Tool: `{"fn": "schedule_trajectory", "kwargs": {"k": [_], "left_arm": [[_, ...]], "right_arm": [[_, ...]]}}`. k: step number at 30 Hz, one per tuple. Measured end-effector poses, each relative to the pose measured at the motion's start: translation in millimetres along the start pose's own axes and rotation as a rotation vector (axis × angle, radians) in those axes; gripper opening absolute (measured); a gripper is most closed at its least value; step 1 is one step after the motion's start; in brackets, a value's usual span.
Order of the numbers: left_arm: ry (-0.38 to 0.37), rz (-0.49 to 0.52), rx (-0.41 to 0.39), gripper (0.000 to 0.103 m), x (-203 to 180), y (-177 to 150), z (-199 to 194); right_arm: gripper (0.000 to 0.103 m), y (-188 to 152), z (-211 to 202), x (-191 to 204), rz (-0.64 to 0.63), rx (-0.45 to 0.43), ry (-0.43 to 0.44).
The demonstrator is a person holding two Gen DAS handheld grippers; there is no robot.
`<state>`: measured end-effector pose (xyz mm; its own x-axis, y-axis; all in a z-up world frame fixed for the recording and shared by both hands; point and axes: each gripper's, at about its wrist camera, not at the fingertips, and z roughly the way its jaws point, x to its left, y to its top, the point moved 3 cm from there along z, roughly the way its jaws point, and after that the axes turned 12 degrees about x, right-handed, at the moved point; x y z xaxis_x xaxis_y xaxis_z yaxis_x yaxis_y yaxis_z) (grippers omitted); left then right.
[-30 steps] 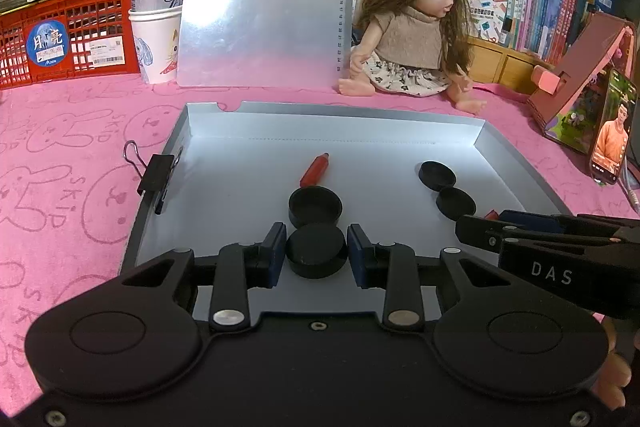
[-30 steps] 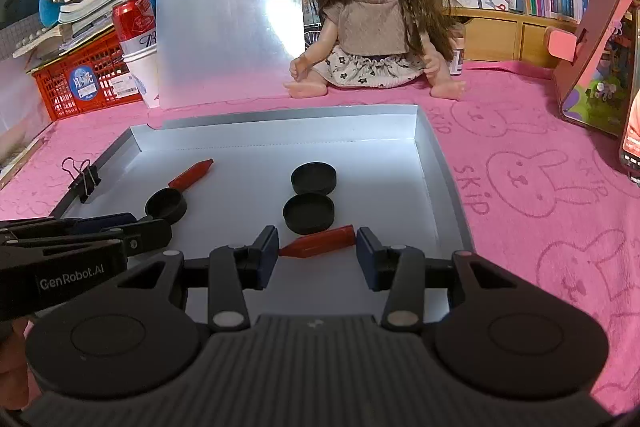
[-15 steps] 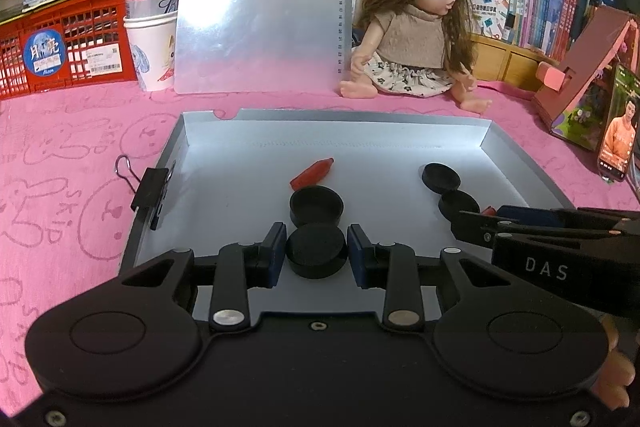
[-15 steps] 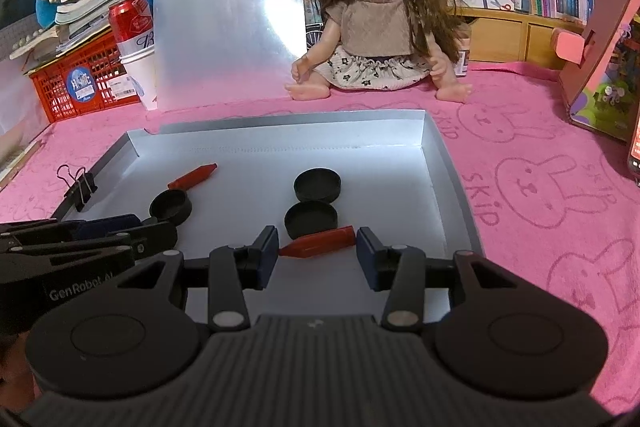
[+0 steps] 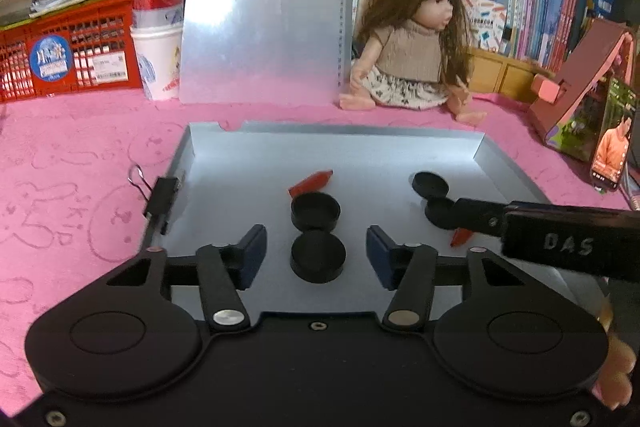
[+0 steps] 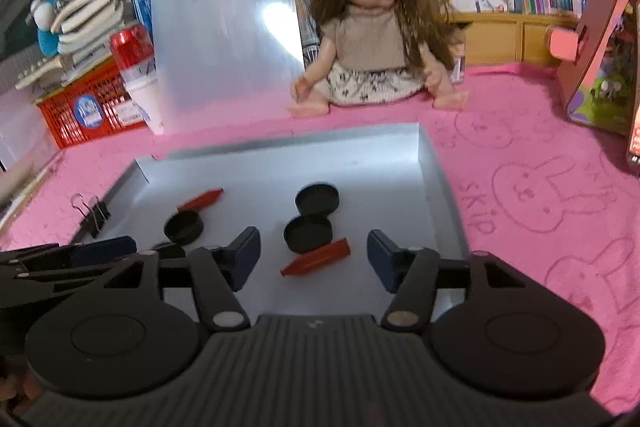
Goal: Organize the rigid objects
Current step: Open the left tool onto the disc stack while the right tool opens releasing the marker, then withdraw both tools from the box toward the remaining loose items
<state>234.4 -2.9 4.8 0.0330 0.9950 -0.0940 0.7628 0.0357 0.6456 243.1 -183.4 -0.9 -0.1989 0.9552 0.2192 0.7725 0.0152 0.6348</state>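
**Tray contents, both tongs letting go**

Left wrist view. We list the left tongs [image 5: 316,255] with jaws opening, their blue pads [image 5: 252,255] standing clear on either side of a black disc [image 5: 318,256]. The disc lies directly between the pads, flat on the tray [image 5: 340,135], touched by neither. Just beyond it, almost touching, sits a second black cap [image 5: 315,211], hollow side up, and behind that a red crayon [image 5: 311,183] lying aslant, tip toward the right. Further right are two more black caps [image 5: 431,183], one half hidden under the right tongs' arm, which reaches in from the right edge. A red tip [image 5: 460,237] shows below that arm. We judge the left hand the nearer one to the centre pair of discs.

Right wrist view. We list the right tongs [image 6: 314,255] with jaws opening, pads wide apart. Between them lies a red crayon [image 6: 316,258], its long axis running across the gap, pointed end to the left and slightly nearer us, blunt end up to the right. Neither pad presses on it. Its blunt end lies just against a black cap [image 6: 308,233], with another cap [image 6: 317,198] behind. To the left, a further cap [image 6: 183,226] and a second crayon [image 6: 200,199]. A binder clip [image 6: 94,213] grips the tray's left rim. The tray rests on a pink cloth-covered surface [image 6: 540,187].
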Motion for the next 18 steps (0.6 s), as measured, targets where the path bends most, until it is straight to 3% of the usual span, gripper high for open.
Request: {"fn": "schedule_trajectory", "kwargs": {"k": [5, 11, 18], "left_arm": [[-0.002, -0.001, -0.05, 0.076, 3.1, -0.4, -25.1], [-0.029, -0.002, -0.081, 0.084, 5.4, -9.9, -54.5], [-0.06, 0.024, -0.092, 0.085, -2.2, -29.3, -79.5]], "right_arm": [[0.087, 6.3, -23.7, -1.5, -0.017, -0.053, 0.007], [0.093, -0.3, -46.1, 1.0, -0.054, -0.093, 0.029], [0.097, -17.5, -63.7, 7.6, -0.123, -0.131, 0.016]]}}
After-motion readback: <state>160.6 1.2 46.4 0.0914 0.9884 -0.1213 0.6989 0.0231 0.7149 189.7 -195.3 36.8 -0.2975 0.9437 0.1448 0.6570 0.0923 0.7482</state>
